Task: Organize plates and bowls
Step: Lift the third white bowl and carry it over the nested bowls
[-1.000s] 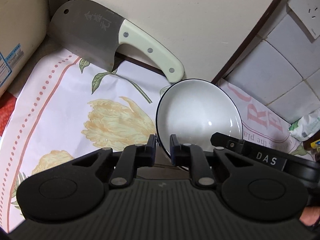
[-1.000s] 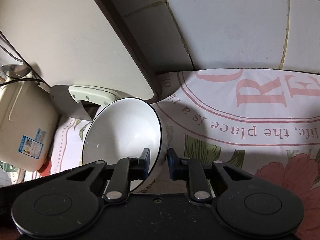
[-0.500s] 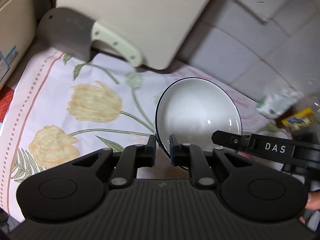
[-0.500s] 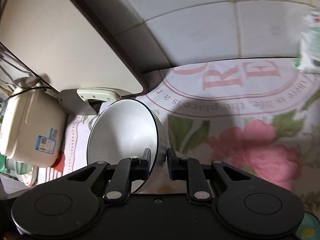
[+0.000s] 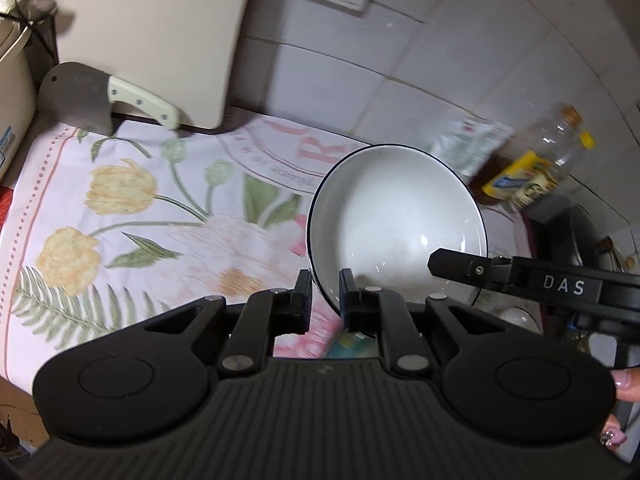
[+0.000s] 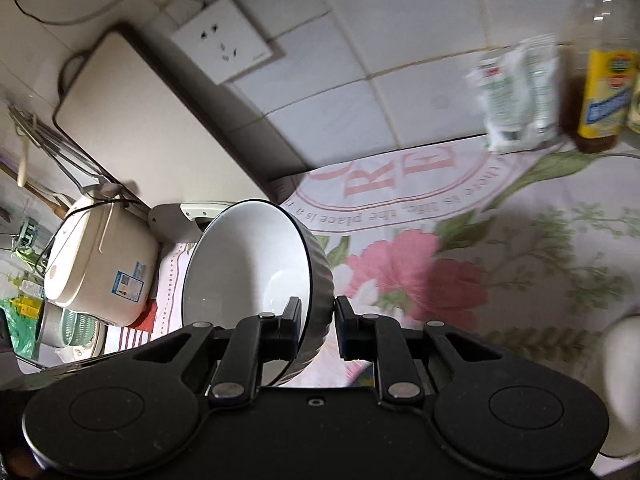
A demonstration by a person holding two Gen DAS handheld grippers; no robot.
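Both hand-held grippers pinch one white bowl (image 5: 396, 220) with a thin dark rim, lifted and tilted above the table. Seen from the left wrist, the left hand-held gripper (image 5: 325, 294) has its fingers closed narrowly on the bowl's near rim, one inside and one outside. Seen from the right wrist, the right hand-held gripper (image 6: 318, 322) clamps the same bowl (image 6: 248, 268) the same way, over its ribbed outer wall.

Below the bowl the table carries a floral cloth (image 5: 120, 216) printed with yellow tulips, pink blossoms and green leaves. Behind the bowl rises a wall of pale tiles (image 6: 400, 40) with a white socket plate (image 6: 224, 46). A pale cutting board (image 5: 144, 36) leans on that wall to the left of the bowl, with a cleaver (image 5: 76, 96) with a cream handle propped at its foot. Further left of the bowl stands a cream rice cooker (image 6: 100, 268) with a blue sticker. To the right of the bowl sit a white and green packet (image 6: 516, 96) and a clear bottle with a yellow label (image 6: 604, 92).

Pink capitals "R" and "E" show on the cloth, above the words "the place is a". Black housing right of the bowl reads "DAS" (image 5: 564, 286).

Compared with a second ago, the bowl now hangs further right along the table, away from the cleaver, and the packet and bottle have come into sight.
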